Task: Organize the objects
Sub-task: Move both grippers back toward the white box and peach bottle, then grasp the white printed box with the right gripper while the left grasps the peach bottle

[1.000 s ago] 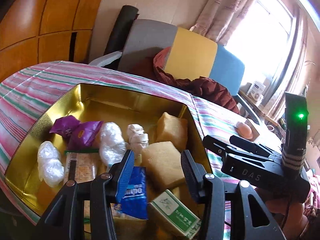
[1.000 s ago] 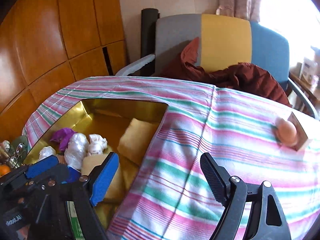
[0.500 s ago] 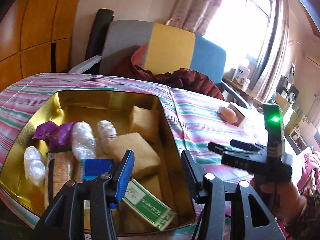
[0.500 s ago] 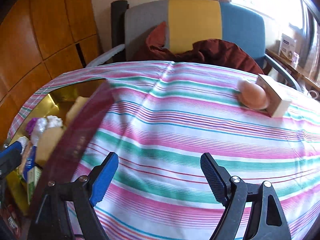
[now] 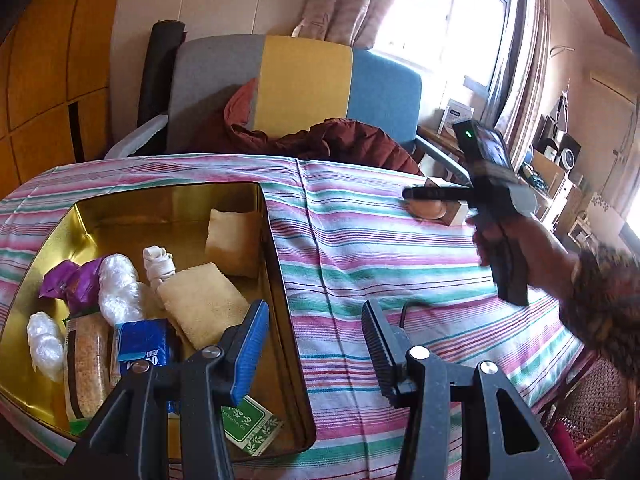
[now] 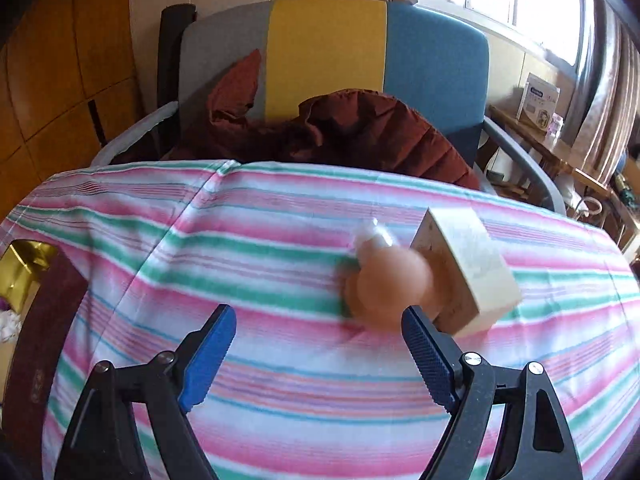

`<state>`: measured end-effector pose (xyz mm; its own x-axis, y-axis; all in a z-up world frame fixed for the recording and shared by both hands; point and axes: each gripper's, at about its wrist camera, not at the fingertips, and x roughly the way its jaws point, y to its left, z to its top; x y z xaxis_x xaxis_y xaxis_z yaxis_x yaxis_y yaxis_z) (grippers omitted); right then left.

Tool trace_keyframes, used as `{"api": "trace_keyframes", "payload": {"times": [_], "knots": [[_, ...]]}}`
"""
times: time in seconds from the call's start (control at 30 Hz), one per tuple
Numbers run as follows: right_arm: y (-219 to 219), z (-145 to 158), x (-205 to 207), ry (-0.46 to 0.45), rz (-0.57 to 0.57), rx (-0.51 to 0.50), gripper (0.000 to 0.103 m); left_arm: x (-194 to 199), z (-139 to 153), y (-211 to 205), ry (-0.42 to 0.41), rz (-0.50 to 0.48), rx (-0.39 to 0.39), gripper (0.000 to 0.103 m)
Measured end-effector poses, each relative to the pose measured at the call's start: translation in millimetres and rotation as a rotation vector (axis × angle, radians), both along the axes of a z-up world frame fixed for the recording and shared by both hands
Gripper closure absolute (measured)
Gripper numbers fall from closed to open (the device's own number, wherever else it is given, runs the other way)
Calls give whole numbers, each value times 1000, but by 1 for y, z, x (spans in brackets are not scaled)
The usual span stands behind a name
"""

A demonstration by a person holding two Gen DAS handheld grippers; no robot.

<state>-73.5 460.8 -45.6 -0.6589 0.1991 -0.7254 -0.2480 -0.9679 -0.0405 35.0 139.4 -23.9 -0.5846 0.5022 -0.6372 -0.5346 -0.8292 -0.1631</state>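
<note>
Lying just beyond right claw (image 6: 318, 354): egg (image 6: 390, 286)

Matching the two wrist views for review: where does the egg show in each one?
Left wrist: the egg lies far right of centre on the striped cloth, partly behind the right gripper.
Right wrist: egg right of centre, blurred, against the small box.
Shared landmark: the grey, yellow and blue chair back.

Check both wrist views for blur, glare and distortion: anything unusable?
Right wrist view: the round tan object and pale wooden block are motion-smeared, though the claw fingers stay sharp. Left wrist view: sharper, but the window is blown out. Both bend strongly at the edges.
</note>
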Motion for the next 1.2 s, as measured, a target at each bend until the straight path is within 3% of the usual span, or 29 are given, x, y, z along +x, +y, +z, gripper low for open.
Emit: {"api": "trace_keyframes", "payload": {"times": [0.13, 0.23, 0.4, 0.57, 0.63, 0.73, 0.87, 1.03, 1.2], "knots": [[27, 4, -41, -37, -22, 6, 15, 0, 0, 2, -2, 8, -26, 54], [49, -7, -62, -96, -43, -75, 15, -2, 0, 1, -7, 20, -36, 54], [63, -23, -58, -156, -63, -128, 14, -8, -3, 4, -26, 15, -33, 54], [46, -7, -17, -84, 23, -128, 8, -9, -7, 18, -44, -21, -30, 54], [40, 2, 2, -65, 93, -188, 6, -9, -9, 23, -54, -36, -31, 54], [43, 23, 29, 42, 113, -175, 8, -8, -12, 30, -61, -53, -39, 54], [83, 39, 39, 158, -90, -54, 7, -5, -13, 36, -61, -61, -56, 54], [134, 19, 20, 90, -225, -86, 12, -5, -12, 38, -53, -50, -81, 54], [153, -9, -6, 4, -236, -153, 22, -9, -15, 43, -73, -46, -102, 54]]}}
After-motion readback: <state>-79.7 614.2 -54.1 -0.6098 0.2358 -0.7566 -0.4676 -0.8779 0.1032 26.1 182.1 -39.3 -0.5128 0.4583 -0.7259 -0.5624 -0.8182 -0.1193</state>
